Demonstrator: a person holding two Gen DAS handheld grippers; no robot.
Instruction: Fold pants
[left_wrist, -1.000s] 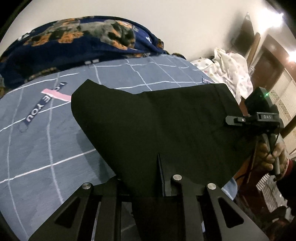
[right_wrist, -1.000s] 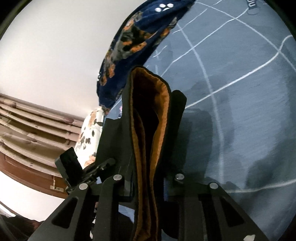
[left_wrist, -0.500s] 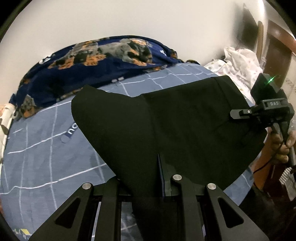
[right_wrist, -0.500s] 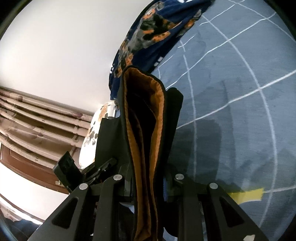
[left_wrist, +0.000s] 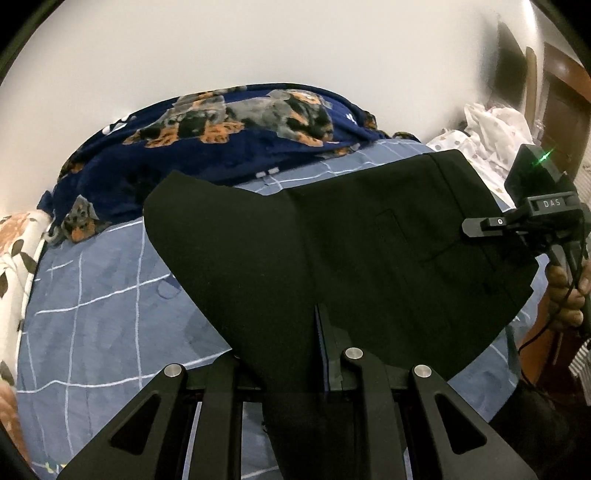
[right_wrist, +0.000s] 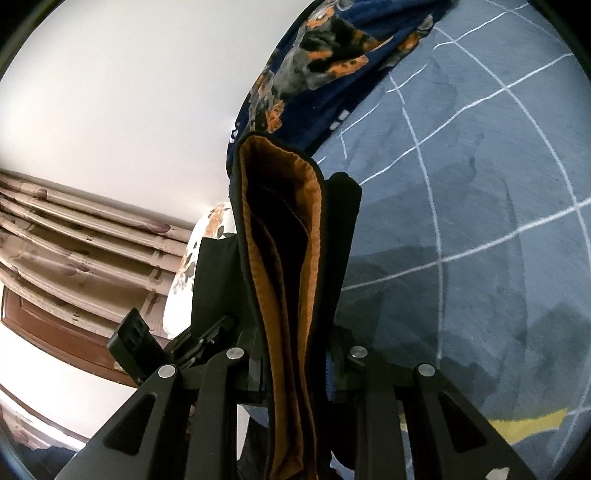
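Note:
Black pants (left_wrist: 332, 240) hang spread out above the blue bed sheet (left_wrist: 92, 295), held at two points. My left gripper (left_wrist: 295, 343) is shut on their near edge, and the cloth drapes over its fingers. At the right, my right gripper (left_wrist: 480, 226), carried by a hand (left_wrist: 565, 291), grips the waistband end. In the right wrist view, my right gripper (right_wrist: 295, 295) is shut on the bunched waistband (right_wrist: 280, 258), whose orange lining shows. My left gripper (right_wrist: 218, 328) appears low at the left, behind the cloth.
A navy dog-print blanket (left_wrist: 240, 129) lies along the bed's far side by the white wall. A floral pillow (left_wrist: 18, 258) sits at the left edge. White dotted cloth (left_wrist: 491, 125) is piled at the far right near a brown door (left_wrist: 565, 103). Curtains (right_wrist: 74, 240) hang beyond the bed.
Both grippers carried the stretched pants upward and across the bed; more of the blanket and wall came into view. Neither grip changed.

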